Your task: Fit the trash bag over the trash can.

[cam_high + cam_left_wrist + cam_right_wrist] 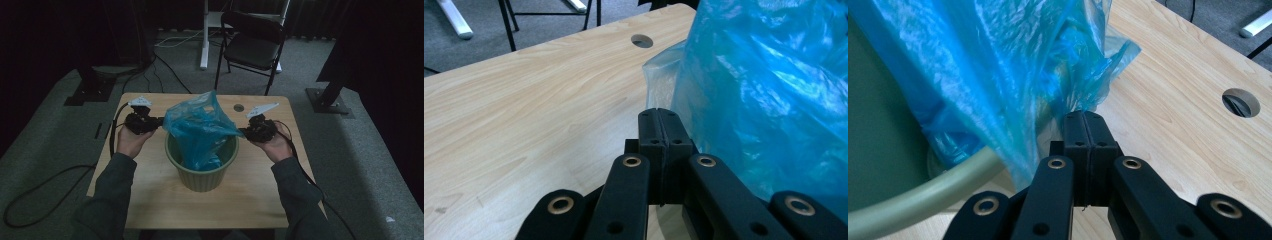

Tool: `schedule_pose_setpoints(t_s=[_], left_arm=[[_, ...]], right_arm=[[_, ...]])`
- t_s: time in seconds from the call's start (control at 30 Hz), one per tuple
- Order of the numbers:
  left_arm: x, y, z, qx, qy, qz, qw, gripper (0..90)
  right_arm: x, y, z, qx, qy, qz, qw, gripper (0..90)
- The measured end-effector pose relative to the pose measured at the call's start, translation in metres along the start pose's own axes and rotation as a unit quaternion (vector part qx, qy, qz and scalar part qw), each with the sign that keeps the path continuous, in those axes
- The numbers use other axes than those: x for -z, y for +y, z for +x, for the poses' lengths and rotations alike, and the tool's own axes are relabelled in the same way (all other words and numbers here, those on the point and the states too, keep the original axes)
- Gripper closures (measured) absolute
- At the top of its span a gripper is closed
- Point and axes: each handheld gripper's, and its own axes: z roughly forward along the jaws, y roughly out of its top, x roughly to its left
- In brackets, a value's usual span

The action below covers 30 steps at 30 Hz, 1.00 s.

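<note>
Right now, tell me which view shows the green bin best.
The high view: the whole green bin stands mid-table with the blue bag rising out of it. The right gripper view catches just a curved stretch of its rim and inner wall. The left gripper view has the bag in front of it.

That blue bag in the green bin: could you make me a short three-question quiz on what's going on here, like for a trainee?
1. True or false: the blue bag lies flat on the table.
2. What does the bag sit in? A) green bin B) cardboard box C) drawer
3. How do the jaws of the left gripper and right gripper stand?

Key
1. False: it stands up out of the bin.
2. A.
3. Both closed, each at an edge of the bag.
</note>
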Motion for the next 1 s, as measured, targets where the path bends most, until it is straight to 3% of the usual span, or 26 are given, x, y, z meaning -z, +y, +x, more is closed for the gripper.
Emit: schedule_pose_setpoints(t_s=[0.37,0.57,0.67,0.87,1.0], left_arm=[[0.017,-0.022,-0.004,0.000,-0.001,-0.013,0.9999,89.9],[0.031,-0.035,-0.011,-0.004,0.000,-0.022,0.9998,89.9],[0.037,-0.044,-0.018,-0.007,-0.010,-0.025,0.9996,89.9],[0.033,-0.054,-0.036,-0.009,-0.037,-0.025,0.9990,89.8],[0.028,-0.056,-0.039,-0.010,-0.036,-0.020,0.9991,89.8]], right_arm=[[0.006,-0.015,0.008,0.002,0.009,-0.001,1.0000,90.0],[0.012,-0.021,0.015,0.010,0.017,-0.003,0.9998,89.9],[0.014,-0.023,0.021,0.013,0.023,-0.005,0.9996,90.0],[0.009,-0.025,0.031,0.013,0.031,-0.003,0.9994,89.9],[0.007,-0.024,0.033,0.014,0.026,-0.003,0.9995,89.9]])
